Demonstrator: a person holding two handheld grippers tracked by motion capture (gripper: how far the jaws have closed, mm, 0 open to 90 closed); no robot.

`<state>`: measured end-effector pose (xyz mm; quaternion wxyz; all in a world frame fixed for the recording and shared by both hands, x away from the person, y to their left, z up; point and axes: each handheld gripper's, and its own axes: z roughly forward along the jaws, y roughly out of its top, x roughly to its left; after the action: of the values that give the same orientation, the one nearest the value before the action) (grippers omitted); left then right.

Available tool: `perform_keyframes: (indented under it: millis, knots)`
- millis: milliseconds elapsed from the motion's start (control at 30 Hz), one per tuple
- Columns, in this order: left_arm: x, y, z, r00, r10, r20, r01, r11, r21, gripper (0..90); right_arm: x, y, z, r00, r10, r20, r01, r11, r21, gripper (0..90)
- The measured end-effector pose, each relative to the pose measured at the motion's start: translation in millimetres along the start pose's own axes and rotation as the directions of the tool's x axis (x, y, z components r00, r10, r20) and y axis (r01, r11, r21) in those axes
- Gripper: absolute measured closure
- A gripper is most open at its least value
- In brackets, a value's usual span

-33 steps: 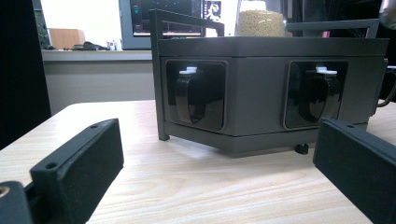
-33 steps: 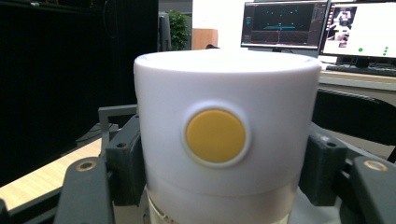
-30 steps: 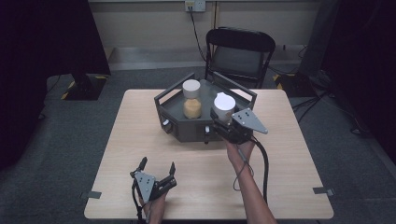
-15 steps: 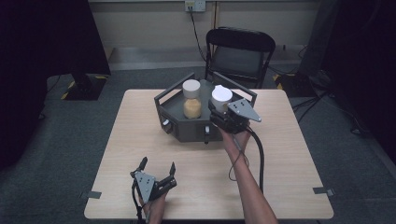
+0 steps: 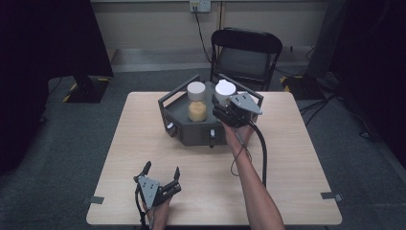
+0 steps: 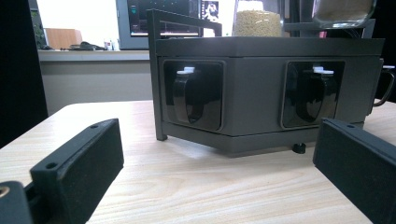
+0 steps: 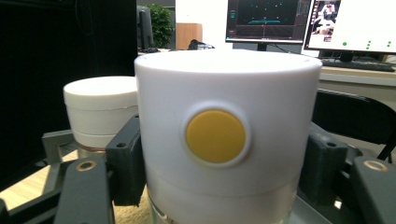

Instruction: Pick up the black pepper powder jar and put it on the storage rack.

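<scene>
My right gripper (image 5: 229, 106) clamps the smooth white cylindrical lid (image 7: 228, 126), with its round yellow button, of a glass jar (image 5: 225, 93) standing on the dark metal rack (image 5: 178, 114). My right forearm stretches forward across the pale wood table (image 5: 287, 143). My left gripper (image 5: 163, 173) rests low near the front edge, jaws spread wide and empty.

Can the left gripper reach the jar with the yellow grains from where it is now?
Probably yes. The left gripper rests open on bare table; the jar stands uncovered on the dark rack, beside the right gripper.
</scene>
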<state>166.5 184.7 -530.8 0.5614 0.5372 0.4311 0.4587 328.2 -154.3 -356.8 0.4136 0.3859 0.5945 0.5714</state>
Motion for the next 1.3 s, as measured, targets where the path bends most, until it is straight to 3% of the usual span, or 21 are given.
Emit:
perform_keyframes:
  millis: [233, 600, 1100, 1300]
  knots:
    - [0.0, 0.0, 0.0, 1.0, 0.0, 0.0, 0.0, 1.0, 0.0, 1.1, 1.3, -8.7, 10.5, 1.0, -0.006, 0.004, 0.006, 1.0, -0.017, 30.4]
    - [0.2, 0.0, 0.0, 1.0, 0.0, 0.001, 0.0, 1.0, 0.0, 1.1, 4.3, -14.2, 27.6, 0.9992, -0.039, 0.002, 0.039, 0.999, 0.02, 30.4]
    - [0.3, 0.1, -0.1, 1.0, 0.0, 0.001, 0.0, 1.0, 0.001, 1.1, 1.0, -21.5, 29.7, 1.0, -0.009, 0.0, 0.009, 0.999, 0.036, 30.4]
    - [0.2, 0.0, -0.2, 1.0, -0.001, 0.001, 0.001, 1.0, 0.0, 1.2, 0.3, -21.6, 28.0, 0.9997, 0.023, 0.006, -0.023, 0.999, 0.038, 30.4]
